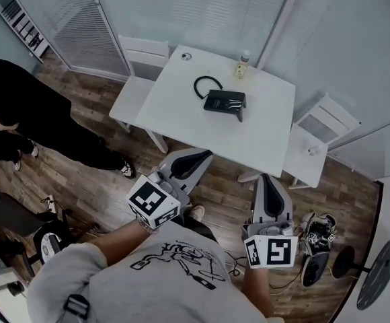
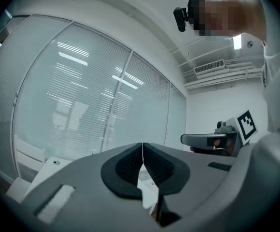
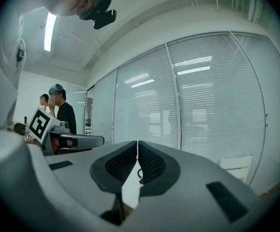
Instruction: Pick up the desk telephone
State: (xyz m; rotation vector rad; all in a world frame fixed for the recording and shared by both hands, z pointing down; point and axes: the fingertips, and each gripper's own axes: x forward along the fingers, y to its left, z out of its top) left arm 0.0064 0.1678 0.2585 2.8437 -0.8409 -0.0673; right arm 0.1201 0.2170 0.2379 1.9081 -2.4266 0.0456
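The black desk telephone (image 1: 224, 102) lies on the white table (image 1: 262, 133), its curled black cord (image 1: 207, 83) looping off to its far left. Both grippers are held short of the table's near edge, over the wooden floor, pointing level towards it. My left gripper (image 1: 202, 155) has its jaws pressed together with nothing between them, as the left gripper view (image 2: 142, 151) also shows. My right gripper (image 1: 267, 178) is shut and empty too, the pads meeting in the right gripper view (image 3: 137, 151). The phone is well ahead of both.
A small bottle (image 1: 241, 65) and a small round object (image 1: 186, 56) stand near the table's far edge. White chairs sit at the far left (image 1: 143, 54) and right (image 1: 319, 130). A person in black (image 1: 40, 116) stands left. Shoes (image 1: 316, 241) lie by my right.
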